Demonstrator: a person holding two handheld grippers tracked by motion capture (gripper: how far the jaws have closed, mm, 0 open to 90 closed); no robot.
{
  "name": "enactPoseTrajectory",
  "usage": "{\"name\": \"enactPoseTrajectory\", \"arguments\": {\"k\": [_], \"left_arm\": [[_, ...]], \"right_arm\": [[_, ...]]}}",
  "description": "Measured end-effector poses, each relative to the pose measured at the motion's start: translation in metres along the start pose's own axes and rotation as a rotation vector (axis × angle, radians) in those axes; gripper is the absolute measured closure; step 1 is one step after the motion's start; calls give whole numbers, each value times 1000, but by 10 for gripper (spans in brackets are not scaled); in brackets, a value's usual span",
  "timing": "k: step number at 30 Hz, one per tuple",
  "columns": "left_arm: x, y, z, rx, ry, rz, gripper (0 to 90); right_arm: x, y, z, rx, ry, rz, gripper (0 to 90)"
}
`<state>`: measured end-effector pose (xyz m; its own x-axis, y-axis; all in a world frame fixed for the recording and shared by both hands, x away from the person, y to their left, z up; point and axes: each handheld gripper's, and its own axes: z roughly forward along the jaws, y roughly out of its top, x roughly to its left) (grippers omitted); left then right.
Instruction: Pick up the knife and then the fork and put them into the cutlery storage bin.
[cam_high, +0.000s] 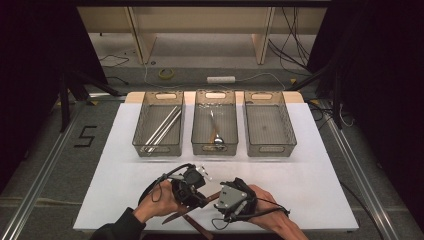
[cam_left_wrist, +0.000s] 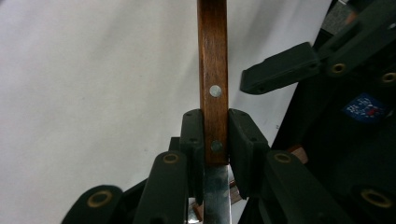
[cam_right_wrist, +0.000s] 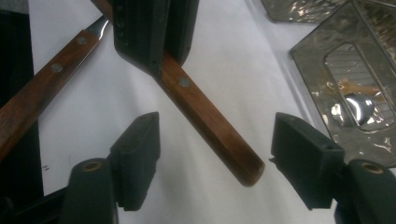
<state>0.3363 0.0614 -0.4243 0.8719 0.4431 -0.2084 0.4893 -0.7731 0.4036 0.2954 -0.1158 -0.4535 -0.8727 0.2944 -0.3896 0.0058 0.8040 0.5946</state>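
Note:
My left gripper (cam_left_wrist: 215, 126) is shut on a wooden-handled knife (cam_left_wrist: 212, 60), clamped where the brown handle meets the steel blade. In the high view the left gripper (cam_high: 199, 198) holds this knife (cam_high: 212, 196) just above the white board near its front edge. The right gripper (cam_right_wrist: 217, 135) is open, and the free end of the knife's handle (cam_right_wrist: 210, 121) lies between its two jaws without touching them. The right gripper (cam_high: 220, 199) sits just right of the left one. A second wooden-handled utensil (cam_right_wrist: 42, 88) lies on the board beside them.
Three mesh bins stand in a row at the back of the white board (cam_high: 310, 175): the left bin (cam_high: 159, 124) holds long metal sticks, the middle bin (cam_high: 215, 125) holds a spoon (cam_right_wrist: 355, 105) and another utensil, and the right bin (cam_high: 269, 125) holds nothing.

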Motion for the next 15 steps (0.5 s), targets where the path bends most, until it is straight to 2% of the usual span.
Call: {"name": "enactPoseTrajectory", "arguments": {"k": [2, 6, 7, 9, 15], "left_arm": [[-1, 0, -1, 9, -6, 7, 762], [-4, 1, 0, 8, -21, 7, 762], [-4, 1, 0, 12, -25, 8, 762], [-4, 2, 0, 16, -30, 11, 762], [-6, 2, 2, 18, -54, 5, 762]], "right_arm": [[0, 0, 1, 7, 8, -24, 381], [4, 1, 2, 17, 7, -40, 429], [3, 0, 2, 27, 9, -68, 441], [4, 1, 3, 26, 14, -89, 469], [10, 1, 4, 40, 10, -126, 562]]}}
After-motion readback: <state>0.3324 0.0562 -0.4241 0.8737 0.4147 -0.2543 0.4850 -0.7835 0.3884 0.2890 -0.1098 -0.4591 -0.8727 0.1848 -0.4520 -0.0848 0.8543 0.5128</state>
